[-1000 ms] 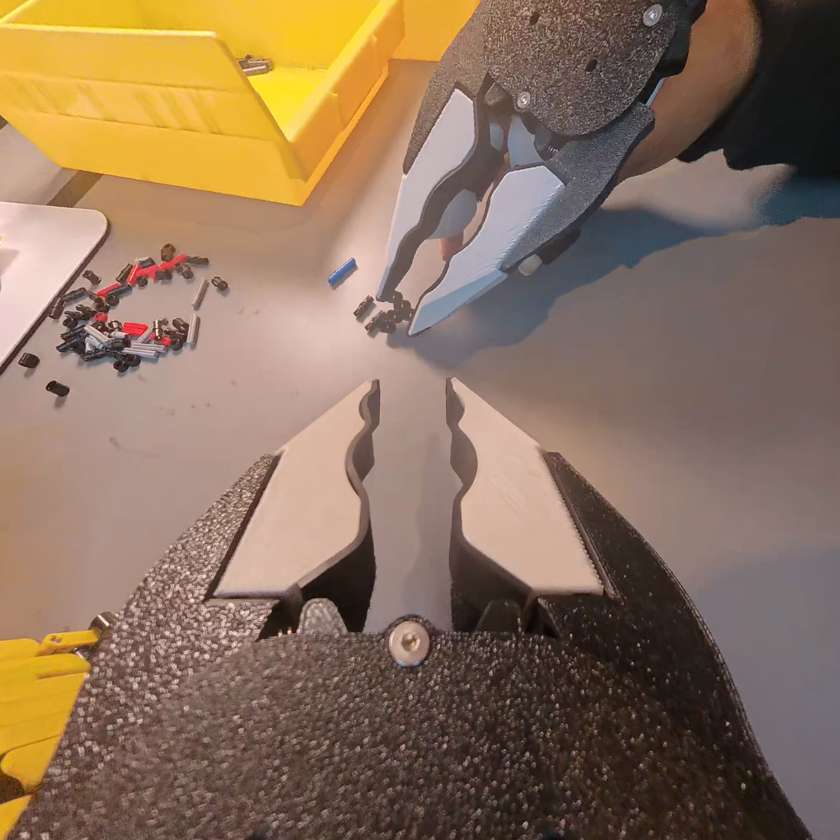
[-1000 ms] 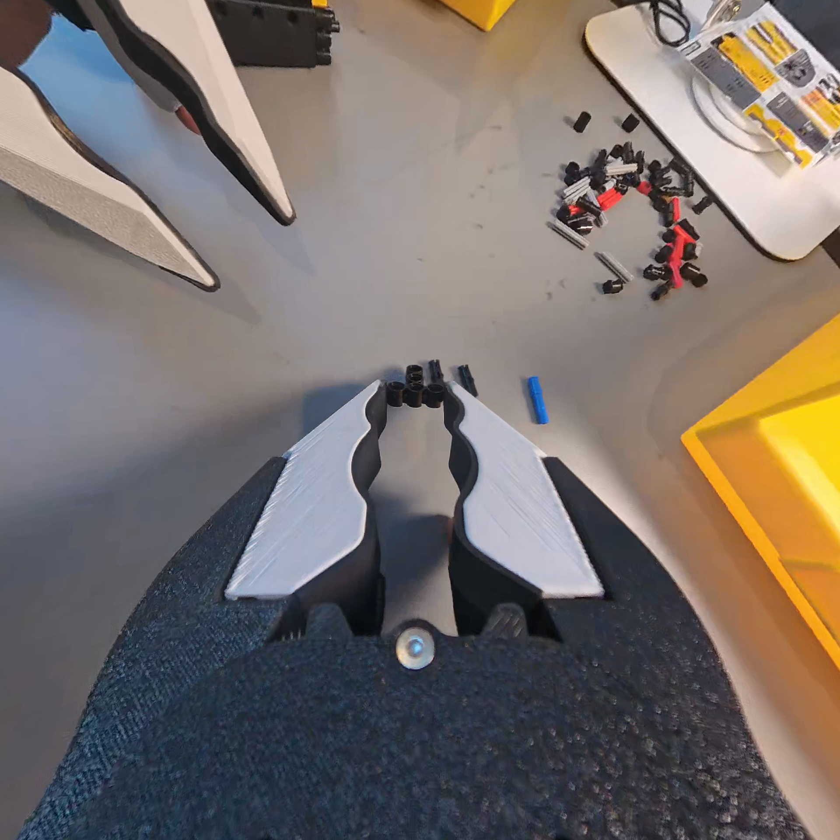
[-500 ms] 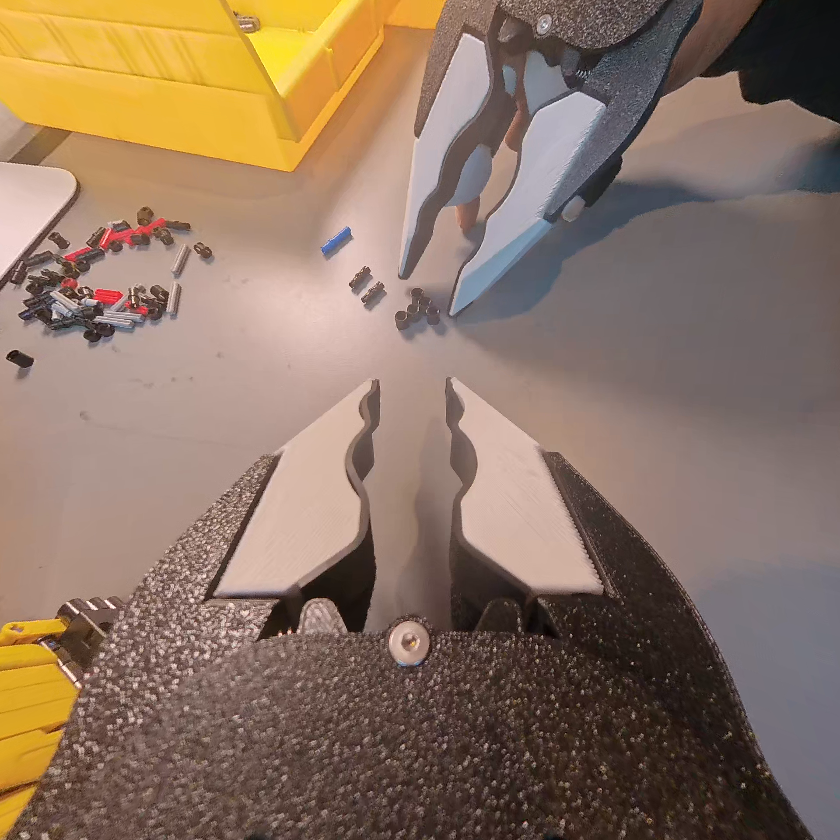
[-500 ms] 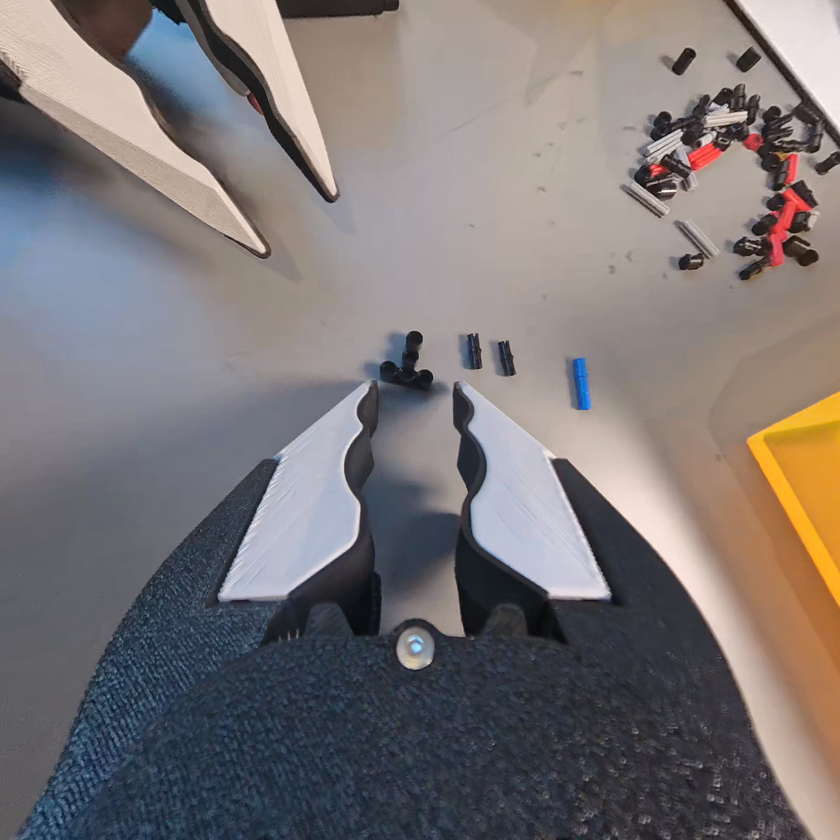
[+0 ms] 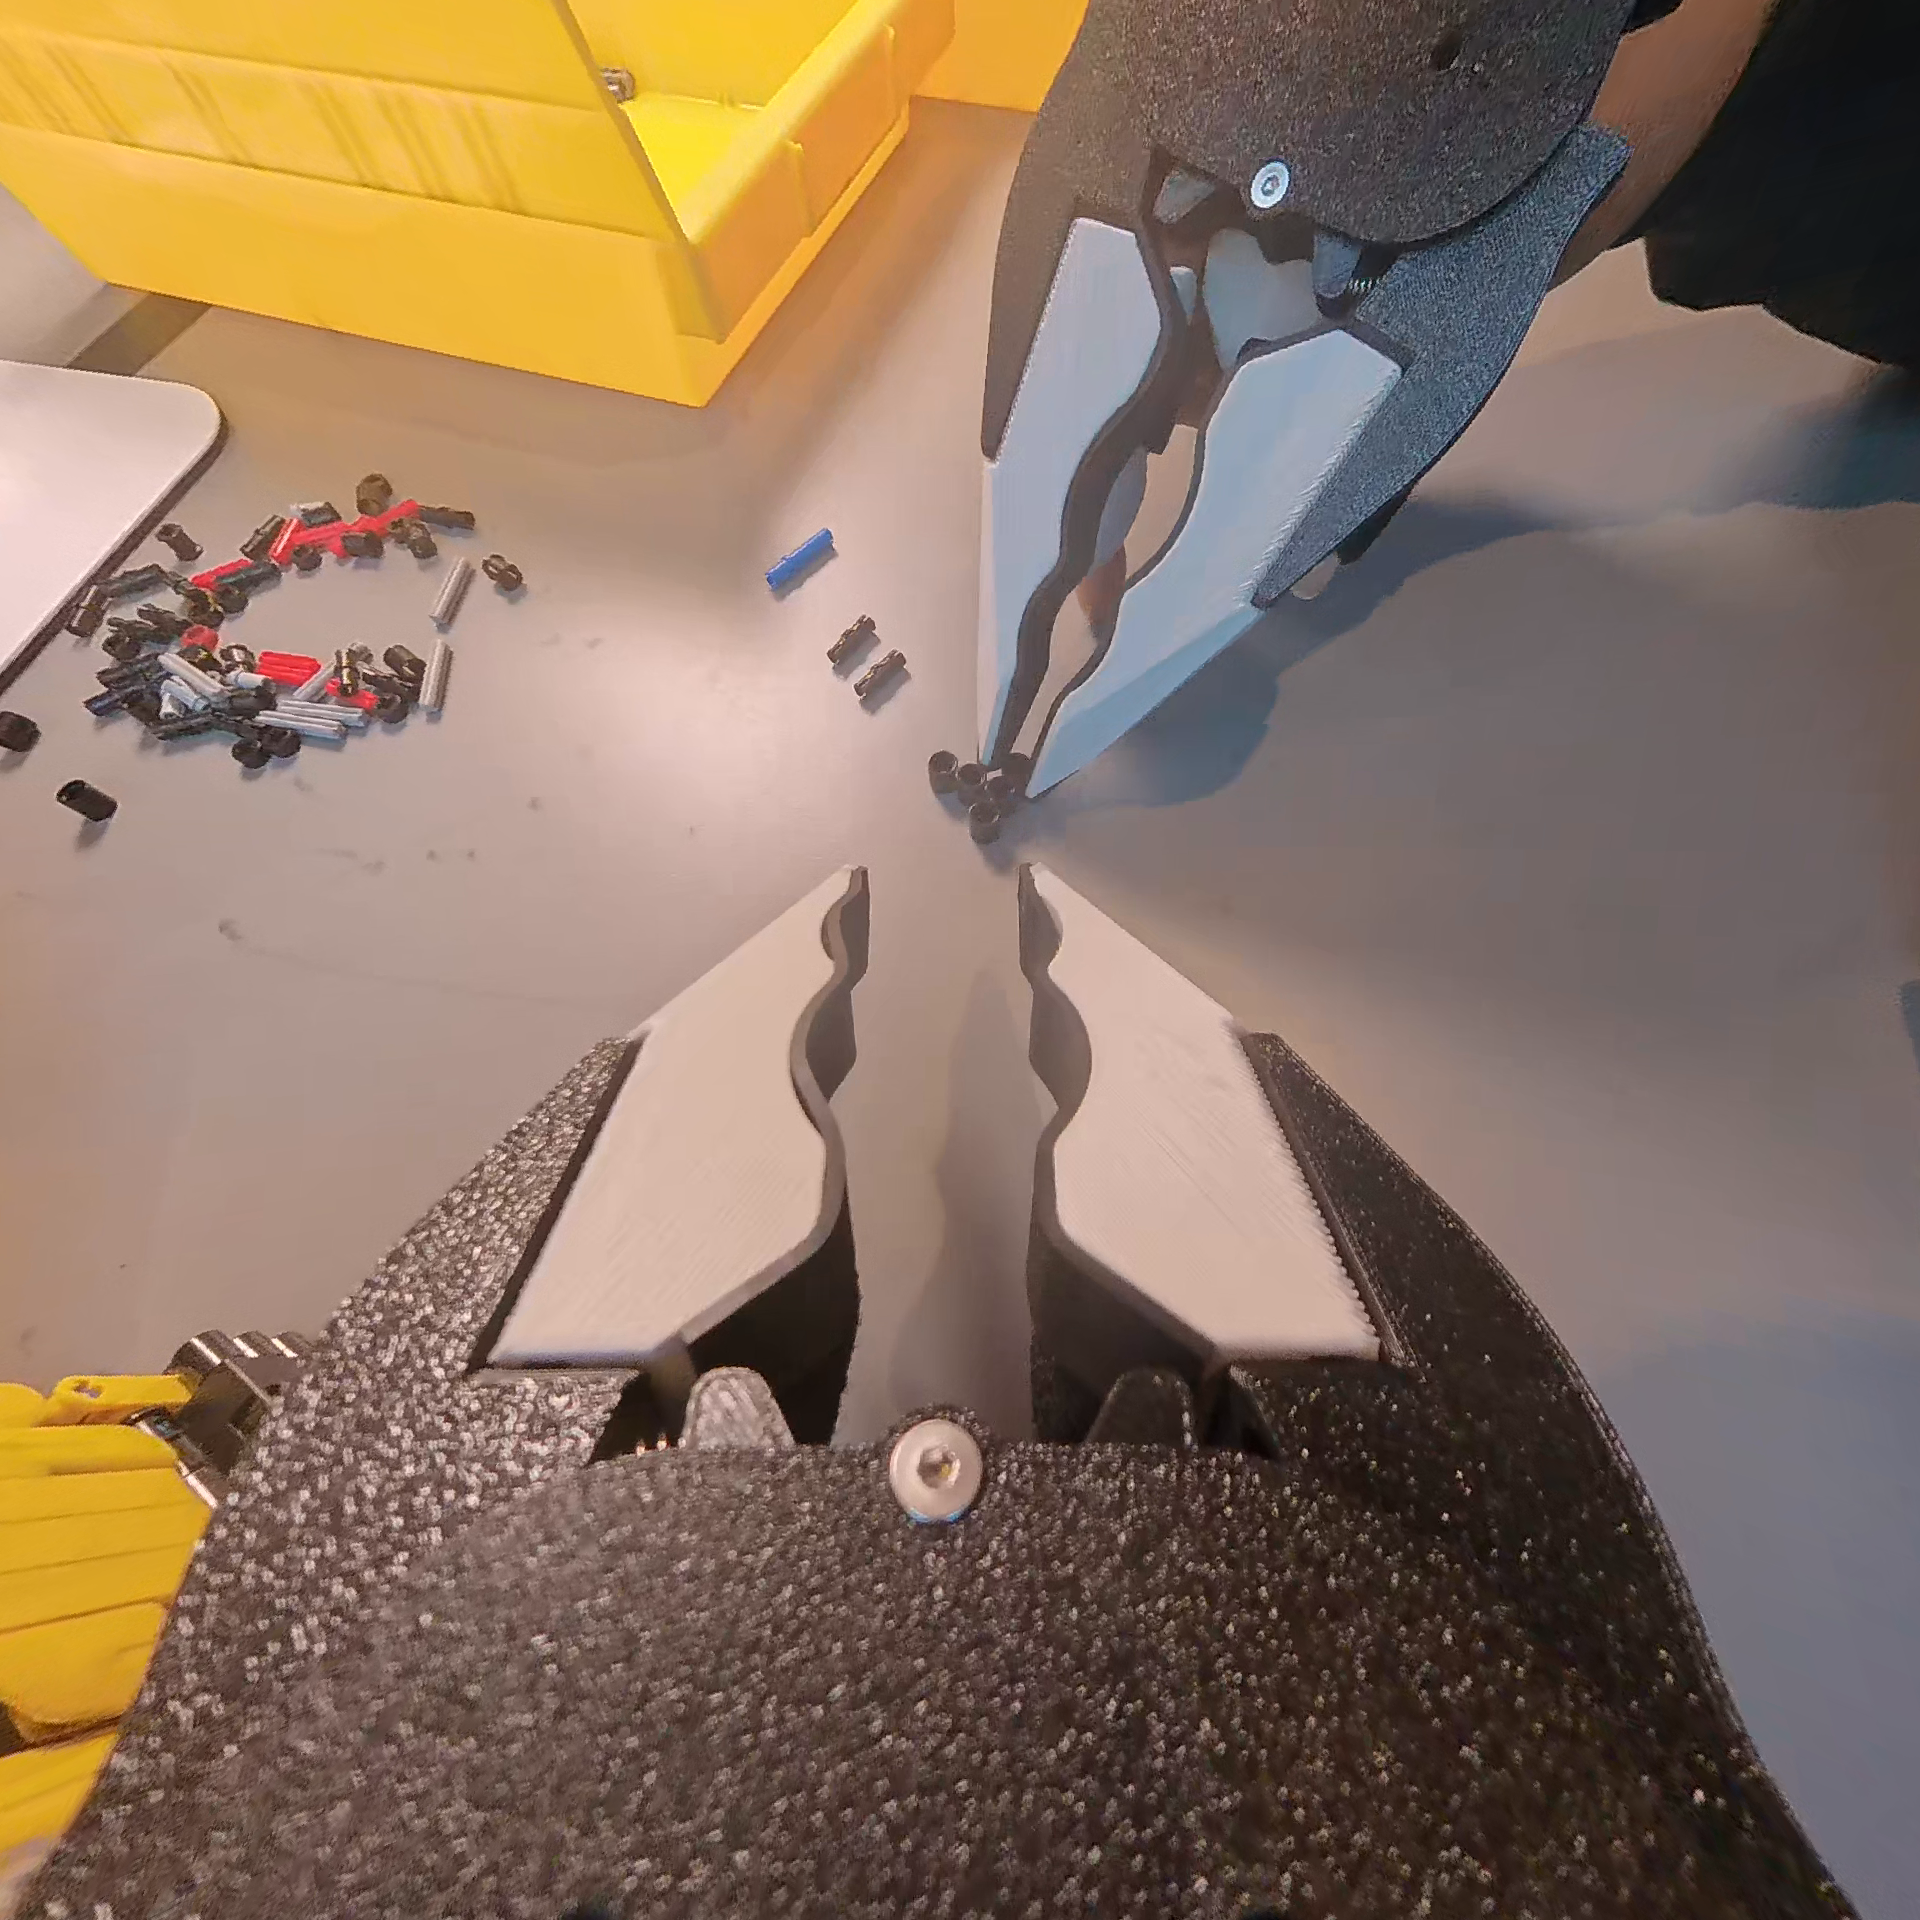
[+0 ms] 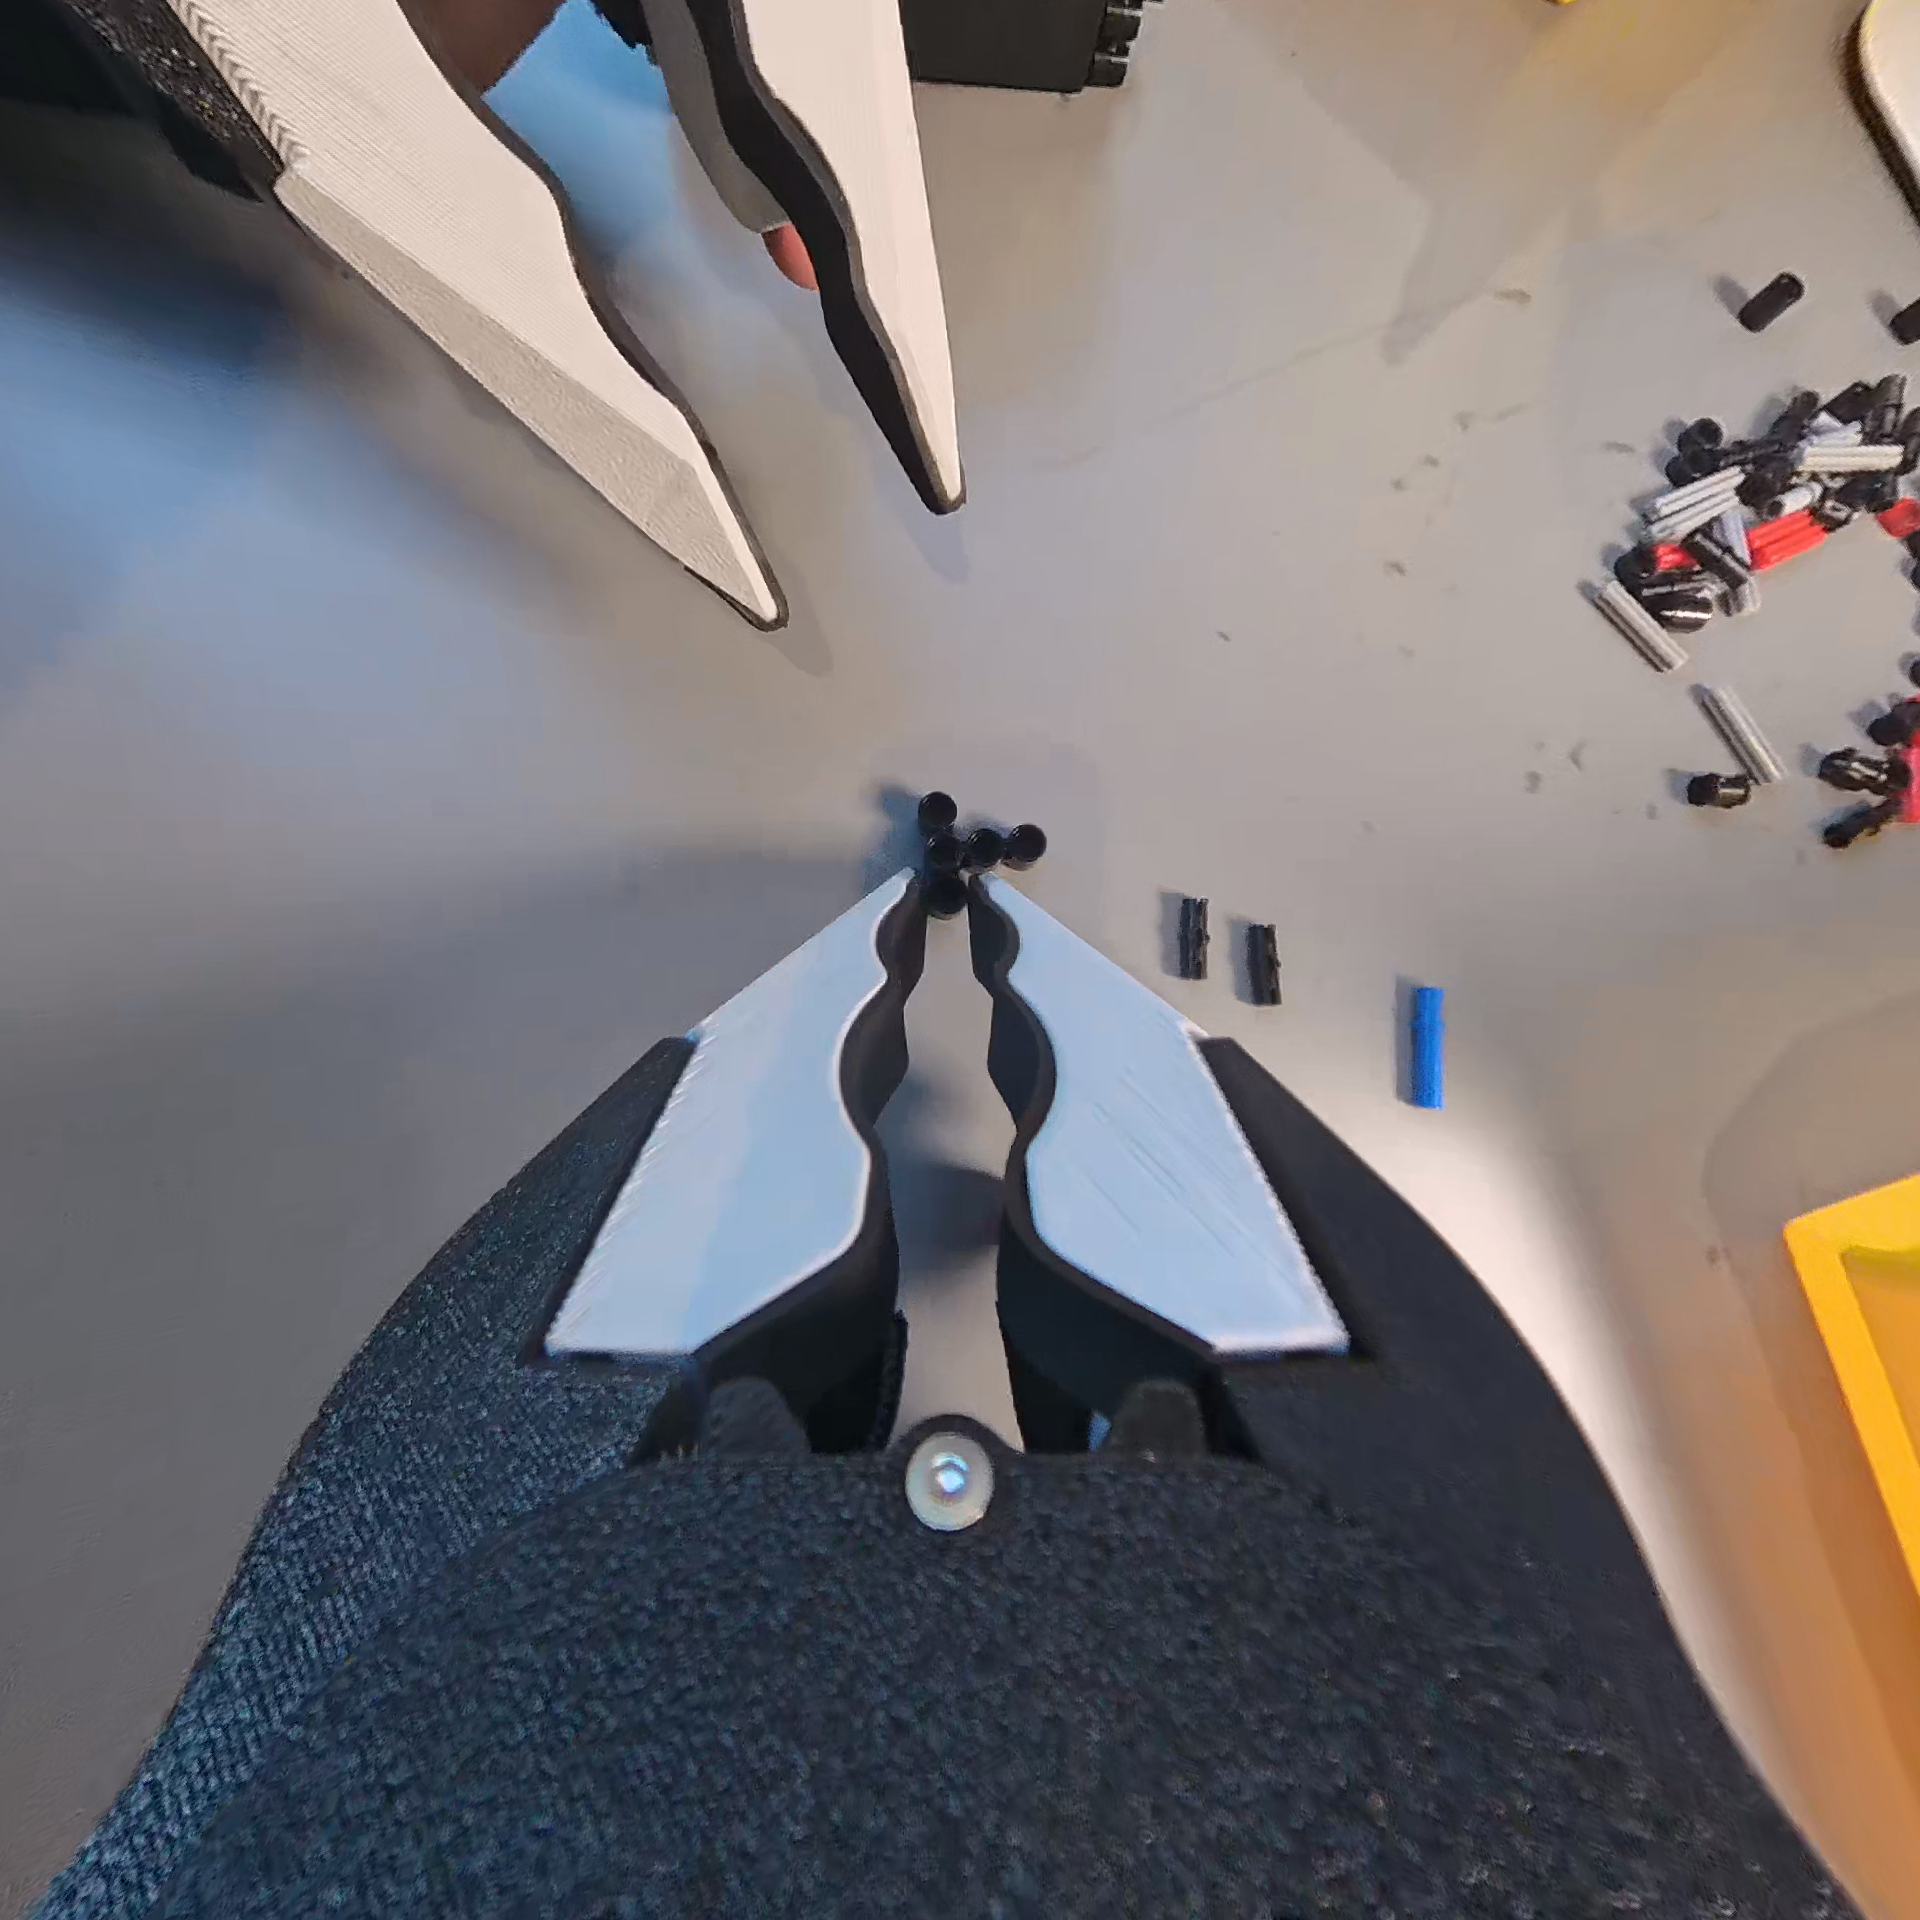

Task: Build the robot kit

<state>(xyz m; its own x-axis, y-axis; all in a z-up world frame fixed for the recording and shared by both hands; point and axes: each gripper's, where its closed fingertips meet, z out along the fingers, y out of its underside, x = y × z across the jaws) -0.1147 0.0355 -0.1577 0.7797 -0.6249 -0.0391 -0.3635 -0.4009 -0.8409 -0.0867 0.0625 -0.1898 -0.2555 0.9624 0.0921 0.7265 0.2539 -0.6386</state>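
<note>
Half a second ago the right tongs [image 6: 945,891] stood spread, their tips just short of the black cluster [image 6: 971,847] of small round pieces on the grey desk [image 6: 1247,520]. Now the jaws have drawn nearly together and their tips pinch the nearest round piece of that cluster, with the other pieces showing just past the tips at 12 o'clock. The cluster appears to rest on the desk; whether it is lifted at all I cannot tell.

The left tongs [image 5: 940,883] are spread and hold nothing. They have come closer, and their tips now hover just short of the same cluster from the opposite side, apart from it.

In the right wrist view, two short black pins [image 6: 1193,937] lie side by side at 3 o'clock of the cluster, with a blue pin [image 6: 1428,1044] farther out the same way. A loose pile [image 6: 1766,509] of black, red and grey pieces sits well apart at 2 o'clock. The corner of a yellow bin [image 6: 1860,1351] shows at 4 o'clock.
</note>
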